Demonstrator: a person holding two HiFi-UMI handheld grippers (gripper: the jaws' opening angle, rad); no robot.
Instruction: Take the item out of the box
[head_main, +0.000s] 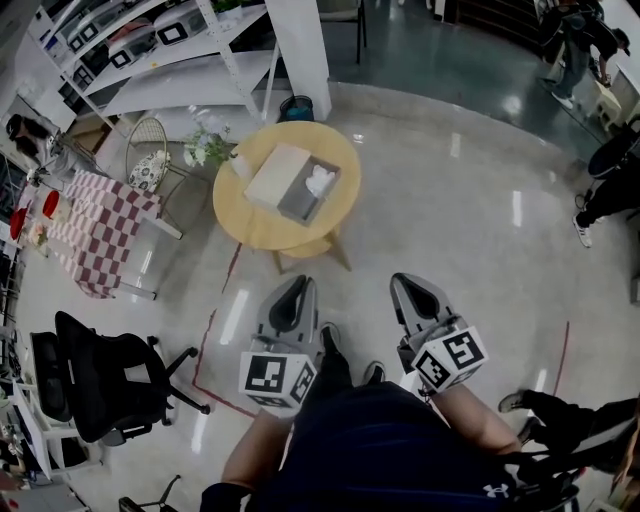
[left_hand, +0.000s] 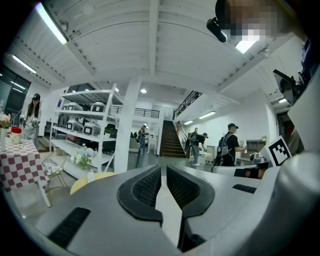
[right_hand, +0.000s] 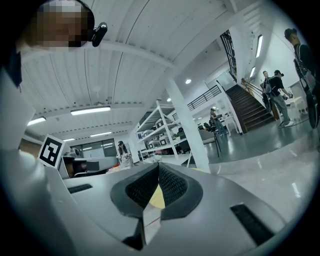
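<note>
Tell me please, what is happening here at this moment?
A person stands holding a gripper in each hand, some way back from a round yellow table. The left tongs and the right tongs are both closed with nothing between them, and are held low in front of the body. On the table lies an open box with a white item inside. The item is not yet taken out.

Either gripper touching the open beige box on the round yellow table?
No, left gripper and right gripper hang well short of the open beige box.
</note>
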